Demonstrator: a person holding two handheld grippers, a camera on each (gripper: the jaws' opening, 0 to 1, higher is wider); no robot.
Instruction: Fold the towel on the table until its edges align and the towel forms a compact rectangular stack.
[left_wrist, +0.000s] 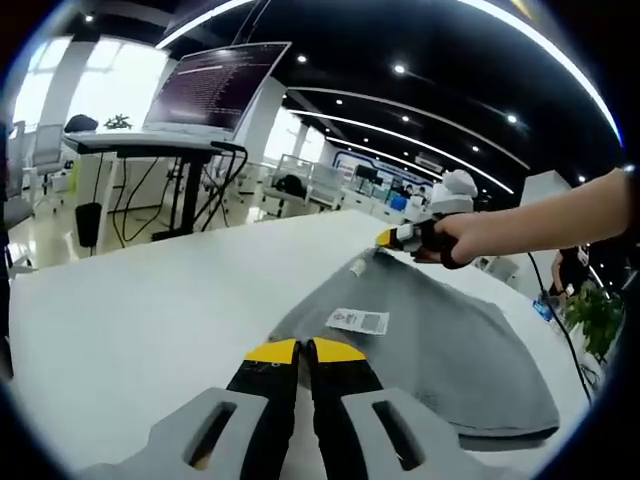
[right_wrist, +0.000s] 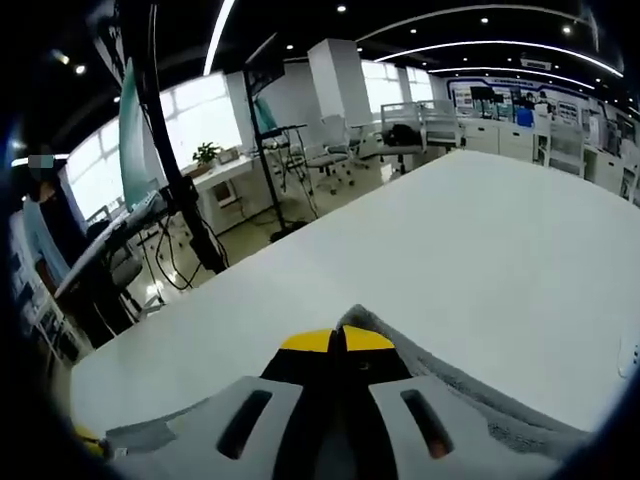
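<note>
On table (left_wrist: 120, 310), both hand-held grippers pinch towel (left_wrist: 440, 330) corners.

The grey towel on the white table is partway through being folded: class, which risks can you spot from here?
1. The right hand-held gripper pinches only a corner of the grey towel; the cloth could slip out.
2. The left hand-held gripper is shut at the near edge beside the white label; uneven pulling could skew the edges.
3. The towel lies close to the white table edge and might slide off.
</note>
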